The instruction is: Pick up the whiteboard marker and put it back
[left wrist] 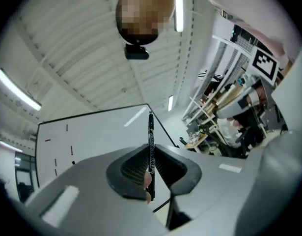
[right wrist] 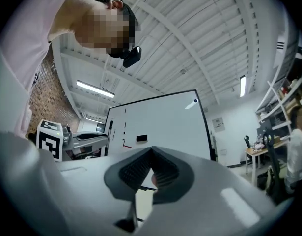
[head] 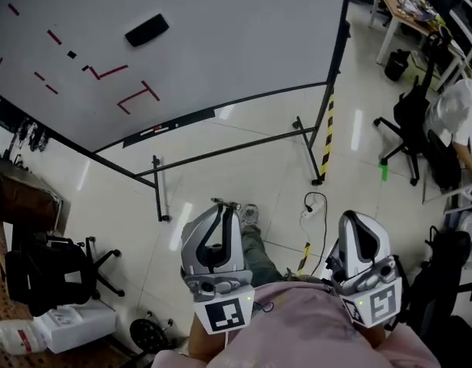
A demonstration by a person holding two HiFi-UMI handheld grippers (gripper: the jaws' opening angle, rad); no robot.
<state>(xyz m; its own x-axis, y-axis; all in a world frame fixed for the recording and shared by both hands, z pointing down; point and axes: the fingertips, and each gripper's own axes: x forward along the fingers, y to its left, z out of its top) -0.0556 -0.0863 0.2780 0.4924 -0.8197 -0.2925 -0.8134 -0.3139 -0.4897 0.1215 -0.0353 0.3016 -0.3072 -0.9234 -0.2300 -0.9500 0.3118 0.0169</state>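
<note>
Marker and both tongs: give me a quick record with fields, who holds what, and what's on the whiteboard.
marker: black, clamped in left tongs, sticking out past the tips
right tongs: shut, nothing between them
whiteboard: ahead of the person, not touched by either tongs
on board: red strokes, black eraser

The right hand-held gripper [right wrist: 151, 152] has its jaws closed tip to tip, nothing between them. Beyond stands the whiteboard [right wrist: 160, 119], with an eraser [right wrist: 141, 138] near its bottom edge and red strokes [right wrist: 126, 145] just left of it. At the left, the left hand-held gripper [right wrist: 89, 141] holds a marker [right wrist: 110, 130] upright.
</note>
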